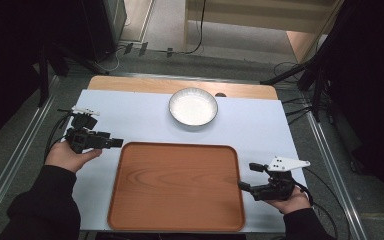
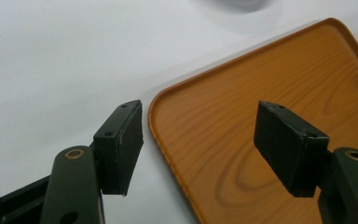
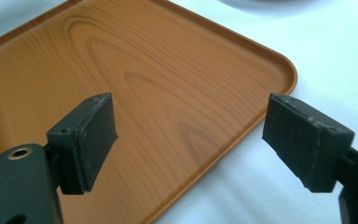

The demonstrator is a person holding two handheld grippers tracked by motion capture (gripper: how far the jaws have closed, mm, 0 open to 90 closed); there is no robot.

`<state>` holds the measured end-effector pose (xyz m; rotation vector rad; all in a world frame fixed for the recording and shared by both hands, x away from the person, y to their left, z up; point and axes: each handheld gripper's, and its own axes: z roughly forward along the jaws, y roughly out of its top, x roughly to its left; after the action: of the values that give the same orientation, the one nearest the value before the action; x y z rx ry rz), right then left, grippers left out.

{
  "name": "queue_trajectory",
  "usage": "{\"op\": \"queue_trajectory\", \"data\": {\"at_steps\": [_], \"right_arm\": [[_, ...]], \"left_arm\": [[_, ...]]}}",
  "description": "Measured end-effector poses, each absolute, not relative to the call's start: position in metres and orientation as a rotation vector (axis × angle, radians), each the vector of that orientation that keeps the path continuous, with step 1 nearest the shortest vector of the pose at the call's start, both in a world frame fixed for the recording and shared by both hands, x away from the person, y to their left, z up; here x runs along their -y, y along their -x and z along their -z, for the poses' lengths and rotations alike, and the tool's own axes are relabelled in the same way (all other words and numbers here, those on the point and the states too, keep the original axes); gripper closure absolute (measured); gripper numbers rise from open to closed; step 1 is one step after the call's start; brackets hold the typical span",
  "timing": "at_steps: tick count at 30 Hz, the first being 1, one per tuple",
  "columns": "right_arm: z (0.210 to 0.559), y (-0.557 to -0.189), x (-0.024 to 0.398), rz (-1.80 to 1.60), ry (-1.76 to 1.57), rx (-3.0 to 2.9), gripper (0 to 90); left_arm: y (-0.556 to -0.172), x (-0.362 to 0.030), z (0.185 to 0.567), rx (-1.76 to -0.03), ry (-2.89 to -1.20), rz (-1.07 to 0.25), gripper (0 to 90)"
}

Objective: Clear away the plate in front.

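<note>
Straddling opposite rims of the wooden tray [image 1: 176,186], the left gripper [image 1: 116,143] and right gripper [image 1: 242,186] both gape wide, holding nothing. Tray lies flat on the white mat [image 1: 260,125]; uneven bites could tilt it, or shove it toward the bowl [image 1: 193,106].

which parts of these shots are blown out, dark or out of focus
High view: surroundings fall to near black, while the white bowl glares with no inner detail. Left gripper view: the table cover is washed out; the tray grain is sharp. Right gripper view: the near pads look soft, and the cover is overexposed.
</note>
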<state>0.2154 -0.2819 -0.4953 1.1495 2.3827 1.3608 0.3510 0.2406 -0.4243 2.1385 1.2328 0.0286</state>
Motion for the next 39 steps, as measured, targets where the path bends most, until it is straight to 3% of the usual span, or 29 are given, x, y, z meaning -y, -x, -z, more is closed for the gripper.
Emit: {"op": "queue_trajectory", "data": {"at_steps": [24,39], "right_arm": [[0.495,-0.216,0.281,-1.377,-1.139,-2.379,17.9],[0.494,-0.216,0.281,-1.378,-1.129,-2.387,17.9]], "left_arm": [[-0.399,-0.192,0.417,-1.203,-2.157,-0.031,32.9],[-0.444,-0.170,0.429,-1.283,-2.166,-0.049,33.0]]}}
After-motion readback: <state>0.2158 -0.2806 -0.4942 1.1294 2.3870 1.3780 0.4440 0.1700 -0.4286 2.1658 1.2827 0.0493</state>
